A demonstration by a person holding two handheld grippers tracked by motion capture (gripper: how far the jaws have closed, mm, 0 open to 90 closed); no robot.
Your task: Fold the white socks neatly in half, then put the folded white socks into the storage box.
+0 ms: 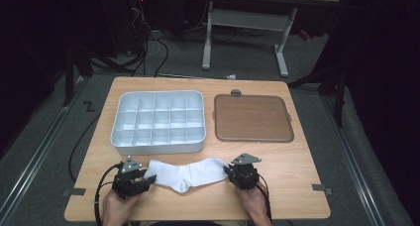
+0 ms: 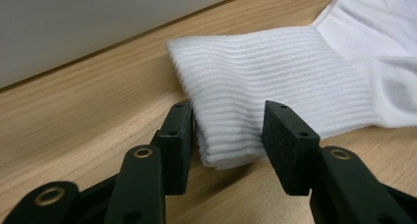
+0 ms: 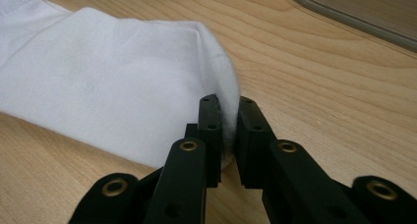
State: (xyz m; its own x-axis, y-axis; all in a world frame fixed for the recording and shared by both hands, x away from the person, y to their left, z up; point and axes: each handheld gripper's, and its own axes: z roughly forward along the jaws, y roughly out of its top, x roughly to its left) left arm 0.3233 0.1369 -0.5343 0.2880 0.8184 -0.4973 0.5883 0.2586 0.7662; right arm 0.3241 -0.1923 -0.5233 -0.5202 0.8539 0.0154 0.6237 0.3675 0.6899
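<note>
So there's a white sock [image 1: 187, 173] lying flat along the near edge of the bench [image 1: 297, 176], toe end to the right and ribbed cuff to the left, with a hand-held gripper at each end.

The right hand-held gripper [image 3: 227, 118] is pinched tight on the toe end. In the right gripper view its two black jaws are nearly together with a sliver of white fabric squeezed between the pads, so it's definitely gripping the sock. The very tip of the toe is buried between the jaws.

The left hand-held gripper [image 2: 227, 133] has its jaws either side of the ribbed cuff. One pad looks to be just touching the edge of the fabric; the other stands a little apart from it, so it's open around the cuff rather than clamped. Whether that first pad is actually pressing is hard to call.

From the high view both grippers sit low at the sock ends, and the person's hands [image 1: 119, 206] are cut off by the bottom edge.

Further back on the bench there's a white compartment tray [image 1: 120, 118] on the left and a brown flat tray [image 1: 252, 118] on the right, both well apart from the sock. A small dark round thing [image 1: 236, 92] sits at the brown tray's far edge, too small to identify. The room beyond the bench is mostly dark.
</note>
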